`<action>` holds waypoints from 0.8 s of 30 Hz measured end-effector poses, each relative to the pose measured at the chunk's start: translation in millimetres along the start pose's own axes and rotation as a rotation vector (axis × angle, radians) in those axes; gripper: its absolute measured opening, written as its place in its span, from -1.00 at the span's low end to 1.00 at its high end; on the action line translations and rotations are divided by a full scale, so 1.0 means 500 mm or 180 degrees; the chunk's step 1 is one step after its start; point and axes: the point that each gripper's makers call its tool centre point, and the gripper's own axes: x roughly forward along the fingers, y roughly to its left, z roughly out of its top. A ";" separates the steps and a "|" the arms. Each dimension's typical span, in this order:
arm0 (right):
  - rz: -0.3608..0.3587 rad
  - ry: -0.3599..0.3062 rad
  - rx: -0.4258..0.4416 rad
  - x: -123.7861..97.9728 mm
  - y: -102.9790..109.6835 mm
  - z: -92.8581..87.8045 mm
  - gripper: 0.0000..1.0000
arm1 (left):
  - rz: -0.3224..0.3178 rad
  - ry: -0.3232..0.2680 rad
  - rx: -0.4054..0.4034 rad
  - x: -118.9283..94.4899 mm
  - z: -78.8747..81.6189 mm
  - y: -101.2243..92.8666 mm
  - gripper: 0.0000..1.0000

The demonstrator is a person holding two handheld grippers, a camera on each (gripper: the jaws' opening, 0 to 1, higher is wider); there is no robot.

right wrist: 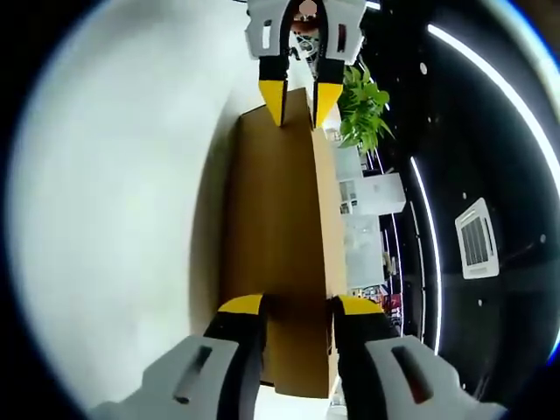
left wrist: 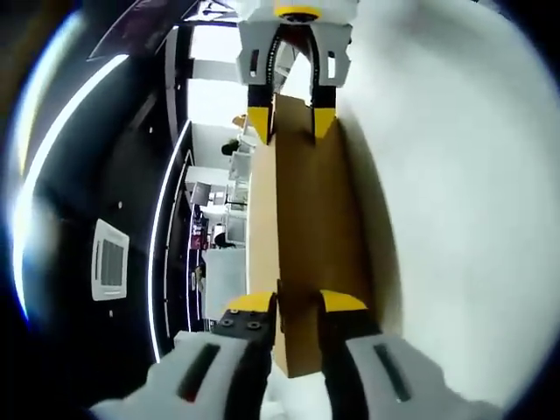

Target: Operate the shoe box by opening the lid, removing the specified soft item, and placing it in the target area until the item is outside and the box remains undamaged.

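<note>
A brown cardboard shoe box stretches between my two grippers, its lid down, beside a white table surface. In the left gripper view my left gripper has its yellow-tipped jaws set on either side of the box's near end, with cardboard filling the gap. My right gripper holds the far end the same way. The right gripper view shows the same from the other end: the right gripper on the near end of the box, the left gripper on the far end. The soft item is hidden.
Both views are rolled sideways. The white table runs along one side of the box. On the other side is a dark room with ceiling light strips, a ceiling vent, a green plant and white furniture.
</note>
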 end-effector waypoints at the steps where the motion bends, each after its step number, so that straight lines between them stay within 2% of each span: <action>1: 0.0002 -0.0003 0.0008 0.000 0.000 0.000 -0.40 | -0.0005 0.0015 0.0017 0.001 0.000 -0.006 -0.53; 4: 0.0013 -0.0002 0.0017 -0.001 -0.001 0.000 -0.40 | -0.0024 0.0044 0.0012 0.004 -0.004 -0.020 -0.36; 11: 0.0015 -0.0001 0.0031 -0.001 0.000 0.000 -0.40 | 0.0071 0.0145 0.0136 0.013 -0.023 -0.014 -0.38; 24: 0.0019 -0.0012 0.0029 -0.002 -0.001 0.000 -0.41 | 0.0188 0.0142 0.0141 0.011 -0.019 -0.008 -0.42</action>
